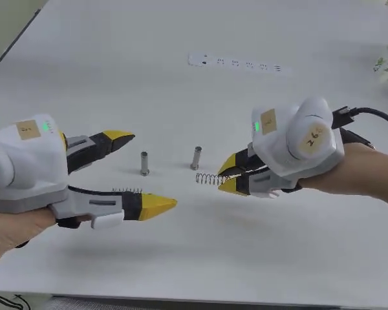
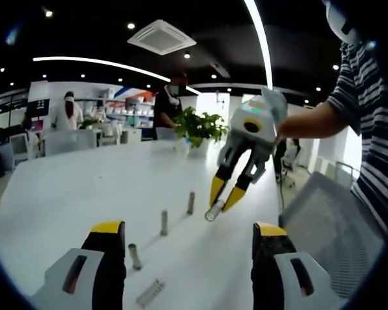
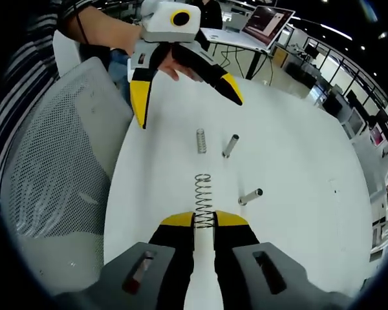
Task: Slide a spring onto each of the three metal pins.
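- Yellow-tipped jaws of the right hand-held gripper (image 1: 220,181) are pressed together on one end of a spring (image 1: 207,179); its free end sticks out near one pin.
- Left hand-held gripper (image 1: 139,171) has its jaws spread wide, holding nothing.
- Three bare metal pins (image 2: 163,222) stand upright in a row on the white tabletop (image 1: 246,258).
- A second spring (image 1: 126,190) lies on the tabletop just beside the left hand-held gripper's lower jaw.

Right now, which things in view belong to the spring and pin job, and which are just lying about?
For the job:
- spring clamped in the right gripper
- loose spring on the table
- three metal pins

Just lying about:
- power strip
- mesh chair
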Demonstrator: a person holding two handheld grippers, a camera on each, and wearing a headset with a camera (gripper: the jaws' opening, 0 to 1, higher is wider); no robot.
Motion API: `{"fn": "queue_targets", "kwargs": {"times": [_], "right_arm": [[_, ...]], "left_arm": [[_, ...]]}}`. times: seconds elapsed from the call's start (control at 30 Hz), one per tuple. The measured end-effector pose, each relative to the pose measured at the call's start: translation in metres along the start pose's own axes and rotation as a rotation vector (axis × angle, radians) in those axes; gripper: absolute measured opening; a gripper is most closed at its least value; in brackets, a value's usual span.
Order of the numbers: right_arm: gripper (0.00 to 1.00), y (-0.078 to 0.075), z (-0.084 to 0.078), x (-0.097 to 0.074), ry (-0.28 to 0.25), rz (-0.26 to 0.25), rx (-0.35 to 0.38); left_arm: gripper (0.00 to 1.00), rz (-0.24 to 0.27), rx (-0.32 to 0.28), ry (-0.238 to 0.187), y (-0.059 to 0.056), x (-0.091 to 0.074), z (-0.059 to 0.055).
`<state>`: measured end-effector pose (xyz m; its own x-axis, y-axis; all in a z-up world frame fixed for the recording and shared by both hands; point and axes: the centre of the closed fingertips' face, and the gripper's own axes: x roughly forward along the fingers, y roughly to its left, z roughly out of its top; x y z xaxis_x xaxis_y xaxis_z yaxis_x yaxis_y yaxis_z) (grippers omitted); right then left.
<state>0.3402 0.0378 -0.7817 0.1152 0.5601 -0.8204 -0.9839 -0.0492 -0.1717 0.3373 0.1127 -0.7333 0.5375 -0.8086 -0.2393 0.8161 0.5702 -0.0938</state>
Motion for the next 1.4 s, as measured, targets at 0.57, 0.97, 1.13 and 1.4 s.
{"fn": "queue_targets", "kwargs": {"times": [0.57, 0.97, 1.13, 1.4], "right_arm": [[0.08, 0.011, -0.003, 0.006, 0.010, 0.009, -0.008], [0.08, 0.018, 0.004, 0.004, -0.002, 0.018, -0.019], [0.08, 0.018, 0.007, 0.001, -0.012, 0.020, -0.024], [0.08, 0.019, 0.011, -0.001, -0.025, 0.020, -0.036]], "left_arm": [[0.51, -0.148, 0.023, 0.069, -0.025, 0.034, -0.020], [0.31, -0.215, 0.042, 0.085, -0.040, 0.048, -0.026], [0.23, -0.230, 0.041, 0.080, -0.042, 0.050, -0.023], [0.12, -0.252, 0.043, 0.066, -0.046, 0.052, -0.017]]}}
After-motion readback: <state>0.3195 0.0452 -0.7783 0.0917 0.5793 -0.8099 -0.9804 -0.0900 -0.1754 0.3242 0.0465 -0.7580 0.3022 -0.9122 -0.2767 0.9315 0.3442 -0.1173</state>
